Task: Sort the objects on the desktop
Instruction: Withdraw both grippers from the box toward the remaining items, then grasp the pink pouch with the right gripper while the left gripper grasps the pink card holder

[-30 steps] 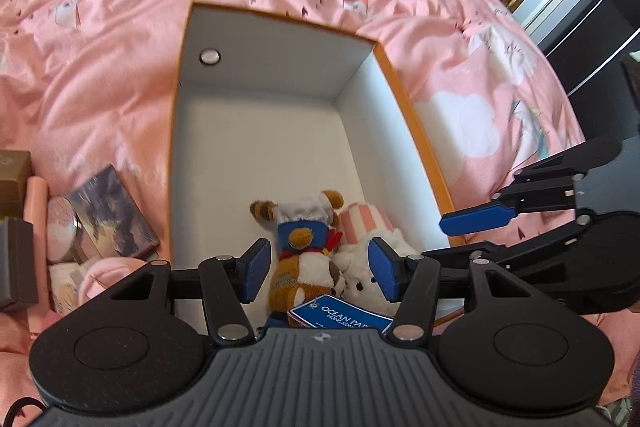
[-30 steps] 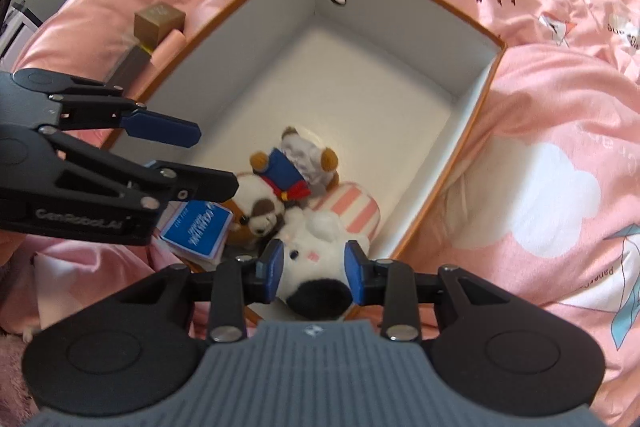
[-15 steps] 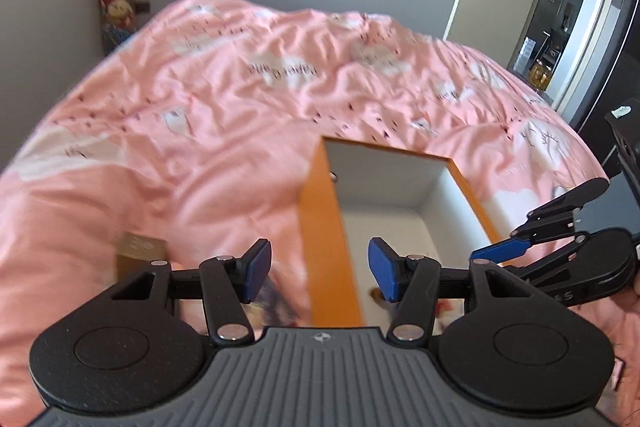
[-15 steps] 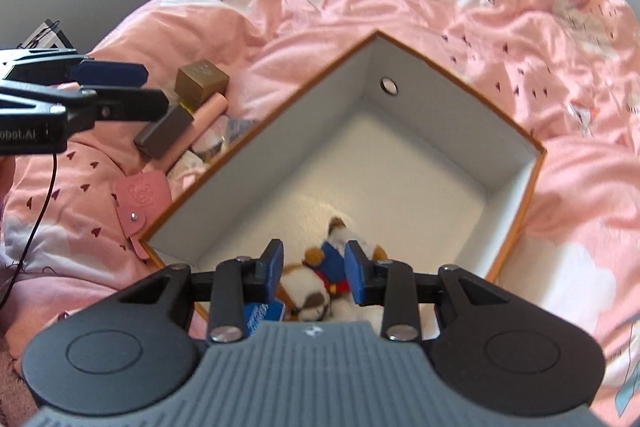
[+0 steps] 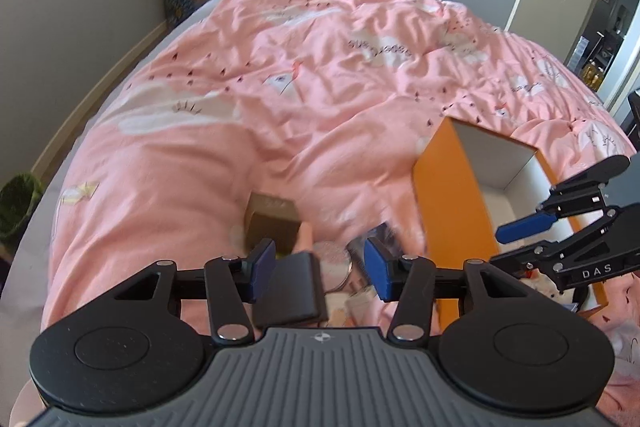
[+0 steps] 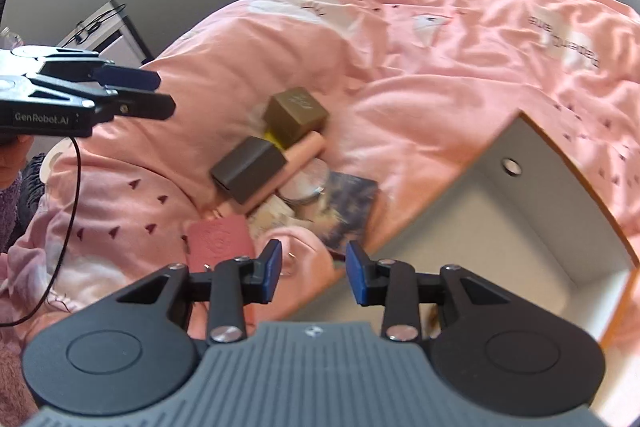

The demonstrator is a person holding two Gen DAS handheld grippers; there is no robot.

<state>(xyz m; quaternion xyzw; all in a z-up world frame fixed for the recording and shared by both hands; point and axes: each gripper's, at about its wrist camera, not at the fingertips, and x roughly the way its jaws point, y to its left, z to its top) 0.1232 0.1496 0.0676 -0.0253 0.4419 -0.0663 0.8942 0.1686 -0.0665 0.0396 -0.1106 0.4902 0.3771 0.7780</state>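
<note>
We see the pile of small items, led by a dark grey rectangular case (image 6: 249, 169) and an olive-brown cube box (image 6: 297, 115), just left of the orange-walled white-lined open box (image 6: 532, 211) on pink bedding (image 6: 420, 39). Left gripper (image 5: 320, 269) closing, nothing pinched; right gripper (image 6: 314, 269) parted, empty.

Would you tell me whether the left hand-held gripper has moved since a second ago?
Yes. The left hand-held gripper swung left off the orange box, now over the dark case.

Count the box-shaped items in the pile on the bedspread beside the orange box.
2. The olive-gold cube sits at the pile's far end; the dark grey case lies just nearer, resting on the pink tube. Others may be hidden beneath the pile.
</note>
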